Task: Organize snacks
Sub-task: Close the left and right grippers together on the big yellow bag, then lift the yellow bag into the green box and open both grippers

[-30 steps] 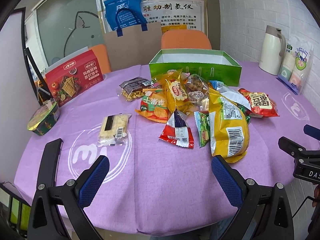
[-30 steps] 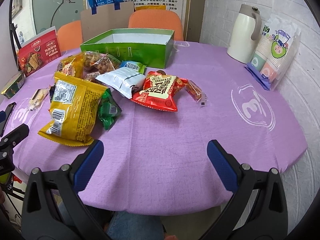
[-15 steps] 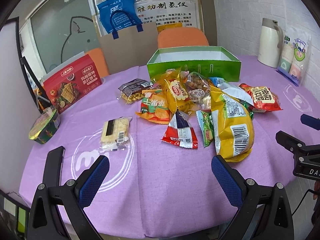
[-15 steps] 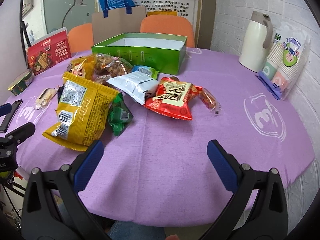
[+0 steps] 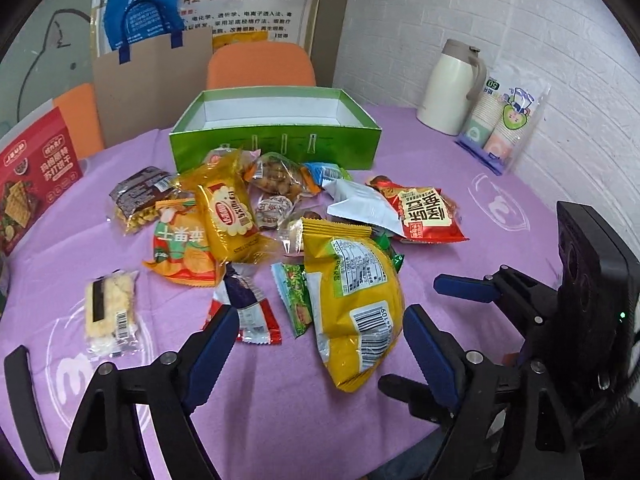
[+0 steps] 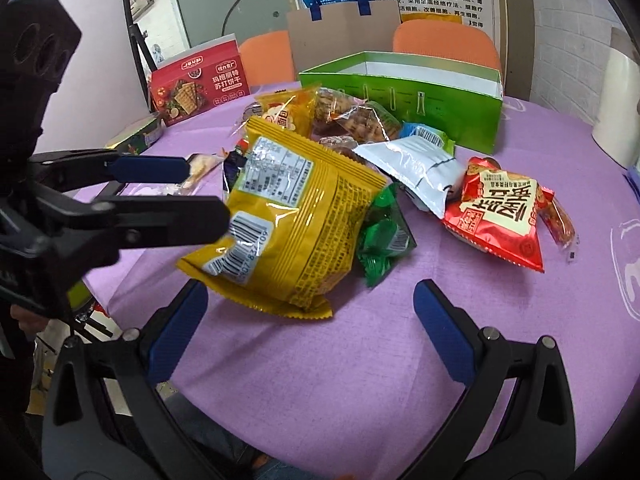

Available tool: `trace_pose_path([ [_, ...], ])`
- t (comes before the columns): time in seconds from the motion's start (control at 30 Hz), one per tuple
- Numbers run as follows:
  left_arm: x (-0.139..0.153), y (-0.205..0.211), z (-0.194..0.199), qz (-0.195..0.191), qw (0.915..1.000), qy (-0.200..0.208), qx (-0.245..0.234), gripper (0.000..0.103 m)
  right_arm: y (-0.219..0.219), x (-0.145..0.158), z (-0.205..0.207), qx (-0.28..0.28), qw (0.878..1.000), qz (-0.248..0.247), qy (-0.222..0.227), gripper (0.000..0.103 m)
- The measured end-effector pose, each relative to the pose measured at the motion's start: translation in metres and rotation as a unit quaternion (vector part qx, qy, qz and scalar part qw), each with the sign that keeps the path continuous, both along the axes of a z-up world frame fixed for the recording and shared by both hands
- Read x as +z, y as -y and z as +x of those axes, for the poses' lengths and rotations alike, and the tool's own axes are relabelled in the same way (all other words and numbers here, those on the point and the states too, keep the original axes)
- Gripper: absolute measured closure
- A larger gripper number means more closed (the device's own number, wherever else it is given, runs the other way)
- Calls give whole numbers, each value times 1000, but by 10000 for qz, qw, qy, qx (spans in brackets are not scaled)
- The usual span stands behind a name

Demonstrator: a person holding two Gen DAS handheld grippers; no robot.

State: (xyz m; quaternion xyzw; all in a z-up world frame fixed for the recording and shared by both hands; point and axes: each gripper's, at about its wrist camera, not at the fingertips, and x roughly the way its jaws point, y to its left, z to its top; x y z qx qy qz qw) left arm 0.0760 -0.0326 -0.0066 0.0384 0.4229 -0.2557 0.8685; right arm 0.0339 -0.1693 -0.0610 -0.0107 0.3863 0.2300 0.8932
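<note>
Left gripper: fingers spread wide, holding nothing, with the near end of the yellow bag lying between the blue pads. Right gripper: fingers equally wide and empty, set just near of the same bag's near edge.

The right wrist view shows the left gripper's fingers entering from the left, one dark finger crossing in front of the bag's barcode end; whether it touches the bag cannot be told. The left wrist view shows the right gripper at the right, close beside the left one.

Beyond the bag, the snack pile lies on the purple cloth: green packet, white pouch, red bag. The open green box stands at the far side.

Only the left wrist view shows the cracker pack, the whole kettle and the cup sleeve.
</note>
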Motion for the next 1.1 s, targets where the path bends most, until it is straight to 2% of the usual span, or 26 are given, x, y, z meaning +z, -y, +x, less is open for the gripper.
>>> trace_pose_path([
  [0.07,-6,5,10,-35,9998,-163,-79,20,-2,-1,5,17,9999,130,-39,9],
  [0.13,-14,9,18,-65,9992,-382,-120,36,-5,-3,10,73,9997,235,-77,18],
  [0.17,-17,8,20,-246,9980,-536,-231,55,-8,-5,12,154,9995,273,-90,29],
  [0.2,-19,7,21,-458,9962,-666,-321,66,-9,-7,14,222,9991,336,-137,46],
  [0.23,-20,7,22,-496,9958,-708,-314,67,-9,-7,15,197,9988,401,-182,47],
  [0.3,-18,8,20,-536,9955,-698,-346,73,-8,-3,13,139,9988,428,-177,57],
  [0.4,1,8,8,-570,9964,-481,-409,74,-9,17,3,192,9992,333,94,58],
  [0.53,48,9,4,-722,9961,76,-504,74,-8,61,2,233,9969,193,728,58],
  [0.67,89,13,34,-832,9929,704,-485,74,-3,97,37,113,9918,209,1254,58],
  [0.73,99,16,62,-859,9915,889,-410,73,2,104,68,33,9907,332,1318,58],
  [0.93,85,27,171,-843,9939,685,-210,74,5,89,165,-361,9936,556,917,58],
  [1.1,48,34,231,-823,9964,168,-77,74,14,68,208,-585,9950,678,435,58],
])
